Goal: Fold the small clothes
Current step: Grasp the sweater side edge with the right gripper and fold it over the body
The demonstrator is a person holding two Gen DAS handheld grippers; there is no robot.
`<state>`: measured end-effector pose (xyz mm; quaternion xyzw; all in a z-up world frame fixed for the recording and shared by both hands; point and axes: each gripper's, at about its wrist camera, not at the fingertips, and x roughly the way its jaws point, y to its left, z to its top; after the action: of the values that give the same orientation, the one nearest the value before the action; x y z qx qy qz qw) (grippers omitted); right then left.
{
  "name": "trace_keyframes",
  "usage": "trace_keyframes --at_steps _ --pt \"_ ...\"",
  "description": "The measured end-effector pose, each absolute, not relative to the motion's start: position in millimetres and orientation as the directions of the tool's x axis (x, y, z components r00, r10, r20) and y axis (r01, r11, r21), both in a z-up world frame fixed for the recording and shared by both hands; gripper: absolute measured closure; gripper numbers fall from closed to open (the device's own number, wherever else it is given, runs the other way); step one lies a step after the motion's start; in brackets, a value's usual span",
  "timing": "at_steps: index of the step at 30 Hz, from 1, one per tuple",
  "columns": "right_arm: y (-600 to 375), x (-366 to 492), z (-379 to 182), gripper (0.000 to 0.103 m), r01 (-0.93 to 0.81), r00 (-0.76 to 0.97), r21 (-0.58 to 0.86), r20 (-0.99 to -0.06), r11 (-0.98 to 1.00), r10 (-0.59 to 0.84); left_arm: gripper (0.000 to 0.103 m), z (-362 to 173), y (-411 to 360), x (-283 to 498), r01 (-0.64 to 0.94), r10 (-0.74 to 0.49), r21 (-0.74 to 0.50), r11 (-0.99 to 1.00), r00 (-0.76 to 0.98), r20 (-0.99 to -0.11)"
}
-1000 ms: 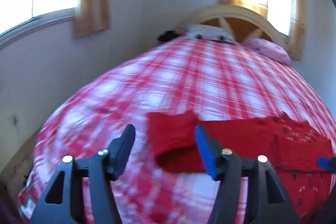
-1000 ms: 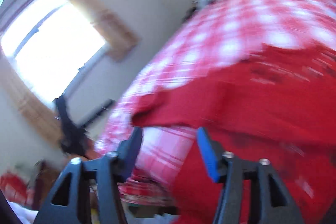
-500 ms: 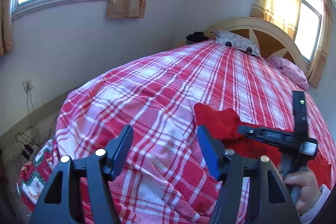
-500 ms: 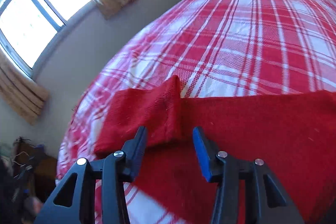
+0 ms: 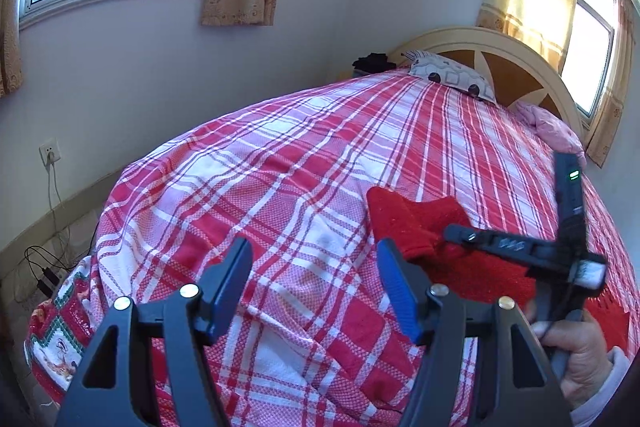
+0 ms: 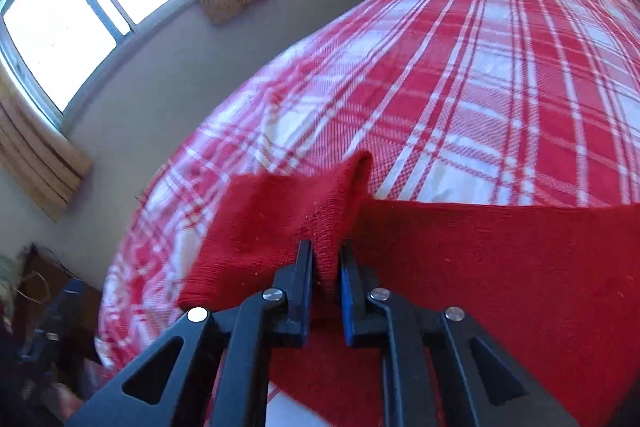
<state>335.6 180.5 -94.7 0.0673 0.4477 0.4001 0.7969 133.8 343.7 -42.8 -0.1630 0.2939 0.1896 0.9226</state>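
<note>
A red knitted garment [image 6: 500, 267] lies flat on the plaid bedspread [image 6: 460, 87], its sleeve [image 6: 272, 219] folded in at the left end. My right gripper [image 6: 326, 247] is closing, and its pads pinch a raised ridge of the sleeve fabric. In the left wrist view the same red garment [image 5: 416, 223] sits to the right, with the right gripper [image 5: 454, 231] resting on it and a person's hand [image 5: 580, 351] holding that tool. My left gripper [image 5: 314, 251] stands open over bare bedspread [image 5: 280, 167], left of the garment, with nothing between its fingers.
A patterned pillow [image 5: 452, 75] and a pink pillow [image 5: 548, 123] lie by the curved headboard [image 5: 500, 47]. The bed's left edge drops to a floor with cables [image 5: 40, 267] and a wall socket [image 5: 50, 151]. Curtained windows line the walls.
The right gripper travelled left along the garment to the sleeve and closed on a fold of it. The left gripper shifted left, off the garment, onto bare bedspread.
</note>
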Motion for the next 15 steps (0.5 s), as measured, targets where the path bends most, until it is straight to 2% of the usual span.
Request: trace_keyframes --at_steps 10,15 --pt "106.2 305.6 9.2 0.092 -0.651 0.374 0.432 -0.533 0.624 0.759 0.036 -45.0 303.1 140.4 -0.369 0.207 -0.147 0.918 0.76 -0.616" --pt "43.6 299.0 51.7 0.092 -0.641 0.444 0.42 -0.479 0.642 0.757 0.031 -43.3 273.0 145.1 -0.317 0.157 -0.157 0.935 0.771 -0.617"
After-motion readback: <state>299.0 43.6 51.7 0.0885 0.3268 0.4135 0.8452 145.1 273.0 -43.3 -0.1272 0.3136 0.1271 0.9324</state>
